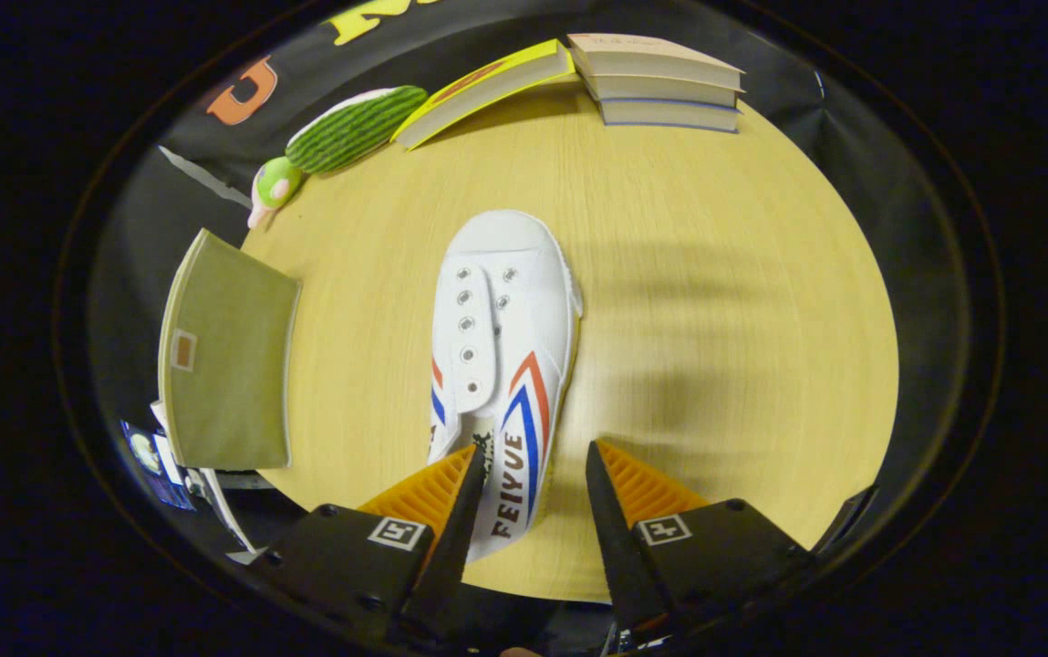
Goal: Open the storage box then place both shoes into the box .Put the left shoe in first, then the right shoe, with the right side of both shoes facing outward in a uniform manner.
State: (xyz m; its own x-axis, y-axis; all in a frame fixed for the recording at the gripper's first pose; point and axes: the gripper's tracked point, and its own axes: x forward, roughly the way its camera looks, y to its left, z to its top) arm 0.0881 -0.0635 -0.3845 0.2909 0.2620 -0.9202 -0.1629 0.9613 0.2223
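While the tongs (537, 456) point down over the table (715, 274), they gape around the white shoe's (501, 338) heel.

White shoe on pale wood, with green and yellow things around it

The shoe (505, 301) was white canvas with red and blue chevron stripes on its side, dark lettering near the heel and silver eyelets; the table (715, 274) was light yellowish wood with a fine grain; the storage box (227, 356) was olive green with a small orange-framed label; the plush toy (350, 132) had a dark green ribbed body and a pale green and pink head; one book (487, 87) had a bright yellow cover, the stacked books (660, 82) beige covers
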